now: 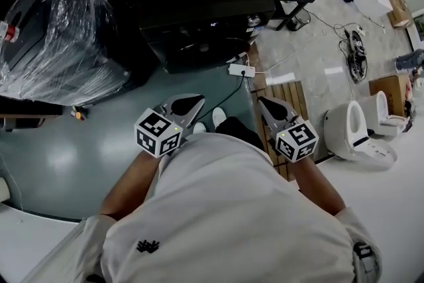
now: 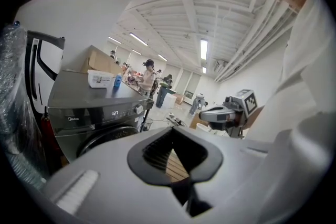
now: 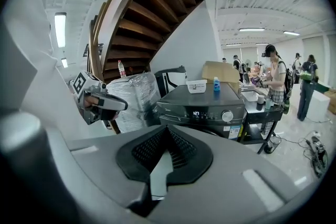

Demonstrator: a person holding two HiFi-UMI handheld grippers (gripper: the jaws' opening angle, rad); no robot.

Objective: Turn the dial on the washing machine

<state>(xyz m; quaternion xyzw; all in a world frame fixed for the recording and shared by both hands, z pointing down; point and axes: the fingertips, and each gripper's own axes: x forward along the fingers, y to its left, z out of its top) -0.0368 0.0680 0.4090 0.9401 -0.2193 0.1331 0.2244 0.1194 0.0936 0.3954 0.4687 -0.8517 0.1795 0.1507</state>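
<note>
The washer [image 1: 199,3] is standing far ahead, well apart from both claws. The left gripper [image 1: 192,104] and right gripper [image 1: 266,106] are hanging closed, gripping nothing. The dial [image 3: 227,116] is sitting at the panel's right end; it is probably stiff and smooth, so pinch across its rim. The front is showing a "Midea" badge [image 2: 72,118] and a lit display [image 3: 195,113] reading 127.

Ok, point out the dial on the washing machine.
In the right gripper view the dial sits at the right end of the front panel of the washing machine, right of the lit display, below the blue bottle.
</note>
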